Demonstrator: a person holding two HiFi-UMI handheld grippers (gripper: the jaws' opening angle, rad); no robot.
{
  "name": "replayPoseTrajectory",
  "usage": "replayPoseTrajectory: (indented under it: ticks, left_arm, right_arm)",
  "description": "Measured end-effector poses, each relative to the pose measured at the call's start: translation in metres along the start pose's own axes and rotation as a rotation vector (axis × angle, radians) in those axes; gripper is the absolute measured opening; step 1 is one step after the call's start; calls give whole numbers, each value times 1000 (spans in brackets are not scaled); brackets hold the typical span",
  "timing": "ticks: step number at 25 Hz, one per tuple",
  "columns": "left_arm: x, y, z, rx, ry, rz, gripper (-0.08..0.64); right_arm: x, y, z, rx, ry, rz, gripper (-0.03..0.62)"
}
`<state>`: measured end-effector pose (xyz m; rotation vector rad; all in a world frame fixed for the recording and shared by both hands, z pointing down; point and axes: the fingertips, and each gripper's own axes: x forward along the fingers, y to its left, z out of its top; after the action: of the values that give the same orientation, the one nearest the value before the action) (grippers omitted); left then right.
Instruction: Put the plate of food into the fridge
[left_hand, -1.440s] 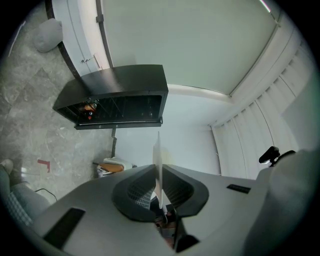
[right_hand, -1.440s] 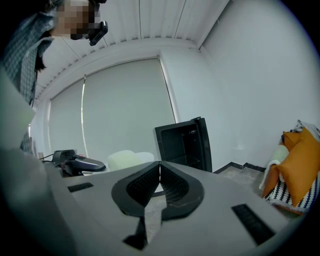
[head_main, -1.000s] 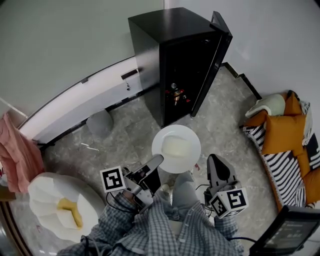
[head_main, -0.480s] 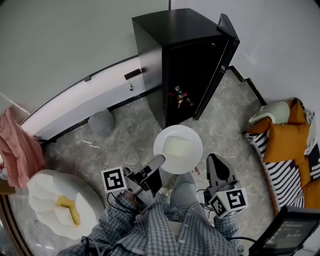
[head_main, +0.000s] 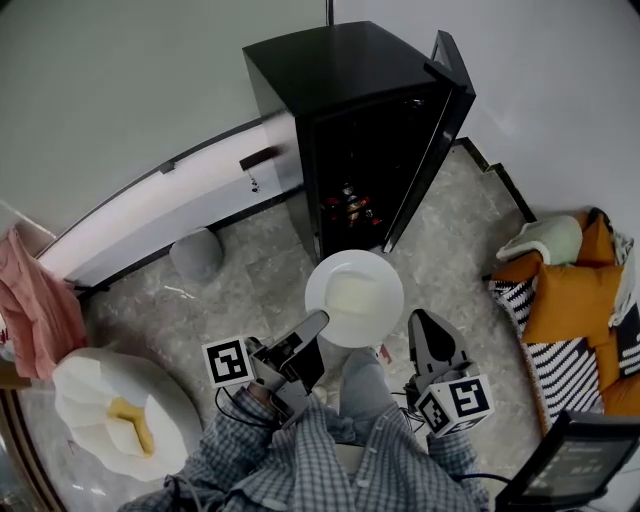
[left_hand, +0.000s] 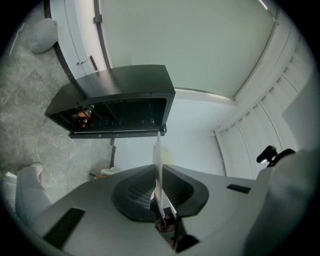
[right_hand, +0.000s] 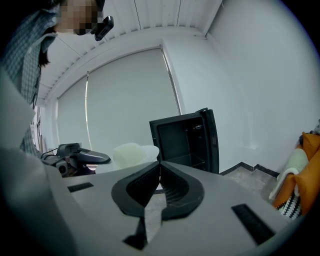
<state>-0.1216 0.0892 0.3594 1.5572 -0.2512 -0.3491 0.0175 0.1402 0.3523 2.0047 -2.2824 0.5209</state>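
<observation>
Overhead, a black fridge (head_main: 300, 90) stands at 12 o'clock on a marbled floor (head_main: 250, 290), against a pale wall. Its door (head_main: 430, 130) is already swung open toward 1 o'clock, so the dark inside is open to reach. A few small bottles or cans (head_main: 350, 205) sit on a low shelf; the shelves above look bare.

A round white plate (head_main: 353, 298) is at the middle of the head view, in the air just short of the fridge mouth and not yet inside. It carries a pale, flat portion of food (head_main: 352, 296).

The left gripper (head_main: 308, 333), at 7 o'clock from the plate, has its jaws clamped on the plate's near rim. Its own view shows the rim edge-on between the narrow pads. The right gripper (head_main: 428, 330), at 4 o'clock from the plate and apart from it, has its jaws pressed together with nothing between them.

Judged from this, the pick-up and most of the carry are done. What is left is to move the plate forward toward 12 o'clock, keep it level, slide it onto a free shelf and let go. Closing the door may follow. With only one rim gripped, the plate could tip and spill.
</observation>
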Motion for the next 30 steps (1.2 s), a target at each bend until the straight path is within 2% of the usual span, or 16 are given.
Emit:
replayPoseTrajectory:
  ticks: [20,30]
  left_arm:
    - [131,15,33,-2,-134,6,32]
    - [165,24,47,1,-206,0,31]
  right_arm:
    - [69,-113,36,-8,58,118,8]
    - [95,-142,39,118,84,198,9]
